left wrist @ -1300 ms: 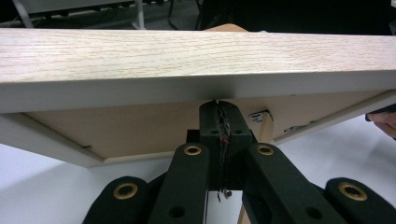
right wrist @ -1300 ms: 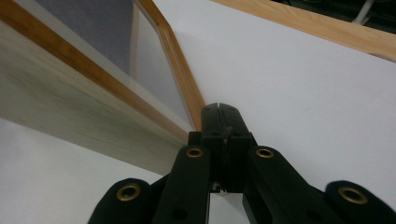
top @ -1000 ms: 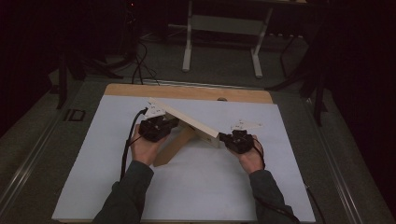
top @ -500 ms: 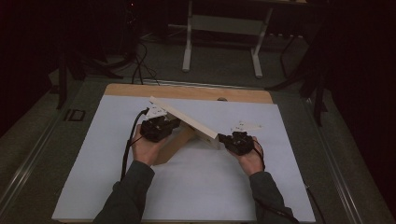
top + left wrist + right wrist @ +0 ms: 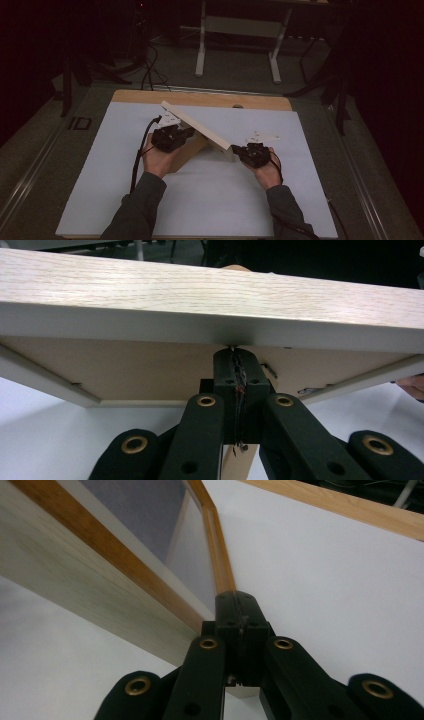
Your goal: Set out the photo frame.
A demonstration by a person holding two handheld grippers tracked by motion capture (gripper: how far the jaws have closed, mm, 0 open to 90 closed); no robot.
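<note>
Grey sleeves lead to each black claw, left claw [image 5: 186,134] and right claw [image 5: 239,149], with brass-ringed screw holes.

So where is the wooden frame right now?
In the high view the wooden frame is tilted above the white table, mid-table, between left gripper and right gripper.

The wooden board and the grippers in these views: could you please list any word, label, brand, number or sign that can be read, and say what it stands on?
None can be read.
Wooden board: bare grain, no print.
Left gripper and right gripper: black jaws with brass rivets, no marking.
White table cover: blank.
Small dark plate left of the table: too small and dim to tell.
</note>
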